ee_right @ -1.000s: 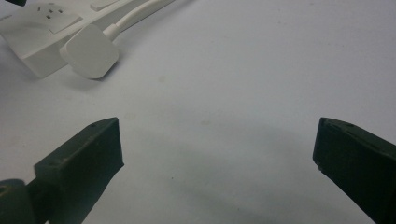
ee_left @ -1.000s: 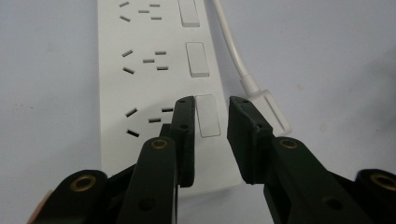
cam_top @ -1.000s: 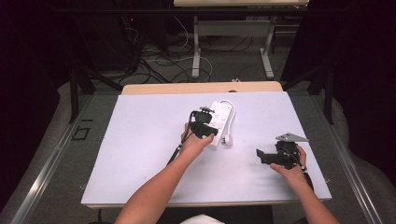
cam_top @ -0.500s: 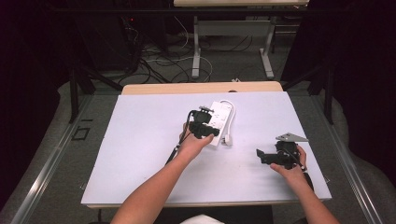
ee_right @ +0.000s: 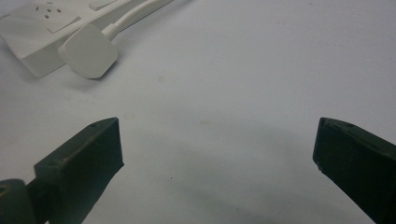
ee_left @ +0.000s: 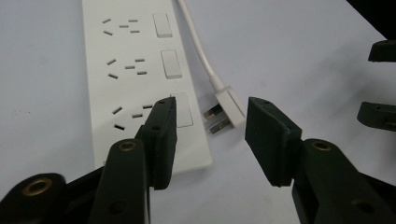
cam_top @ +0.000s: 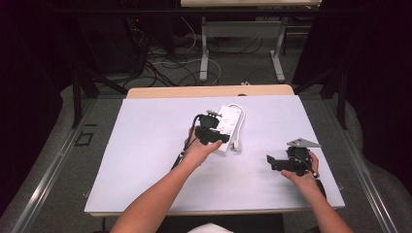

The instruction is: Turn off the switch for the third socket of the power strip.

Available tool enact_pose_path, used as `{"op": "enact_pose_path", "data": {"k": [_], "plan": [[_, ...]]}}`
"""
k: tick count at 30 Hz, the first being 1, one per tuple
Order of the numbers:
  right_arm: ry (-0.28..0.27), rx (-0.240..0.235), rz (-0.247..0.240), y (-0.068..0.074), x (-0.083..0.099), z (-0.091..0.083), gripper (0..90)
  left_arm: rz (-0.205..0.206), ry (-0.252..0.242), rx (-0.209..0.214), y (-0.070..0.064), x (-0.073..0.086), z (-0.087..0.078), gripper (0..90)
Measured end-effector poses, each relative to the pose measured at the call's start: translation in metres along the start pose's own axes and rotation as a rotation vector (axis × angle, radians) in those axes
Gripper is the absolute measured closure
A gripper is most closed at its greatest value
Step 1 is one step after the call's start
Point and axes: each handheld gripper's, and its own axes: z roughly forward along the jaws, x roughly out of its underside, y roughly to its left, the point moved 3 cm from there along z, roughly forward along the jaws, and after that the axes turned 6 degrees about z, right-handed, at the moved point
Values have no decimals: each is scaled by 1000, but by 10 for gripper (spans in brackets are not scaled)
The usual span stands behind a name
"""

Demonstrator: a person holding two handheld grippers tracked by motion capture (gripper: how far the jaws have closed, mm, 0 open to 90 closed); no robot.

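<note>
White slab-shaped power strip [ee_left: 140, 84] beneath the left gripper [ee_left: 210, 126], jaws apart; right gripper [ee_right: 217, 144] likewise

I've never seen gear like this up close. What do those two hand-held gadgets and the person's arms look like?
Both are black. The left gripper has two flat, blocky black jaws on arms with brass-coloured rivets, and a black cable trails from it. The right gripper carries a grey three-cornered plate on top, with the same flat dark jaws. The forearms are bare, with no sleeves; a dark band sits at the right wrist.
</note>
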Motion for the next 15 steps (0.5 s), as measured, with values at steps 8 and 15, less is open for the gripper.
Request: {"op": "enact_pose_path", "data": {"k": [8,15], "plan": [[-3,-1,1,0,0,0,10,14,-19,-28,-1,2,-9,458],[-2,-1,-2,0,0,0,9,13,-44,-20,4,4,-20,411]]}}
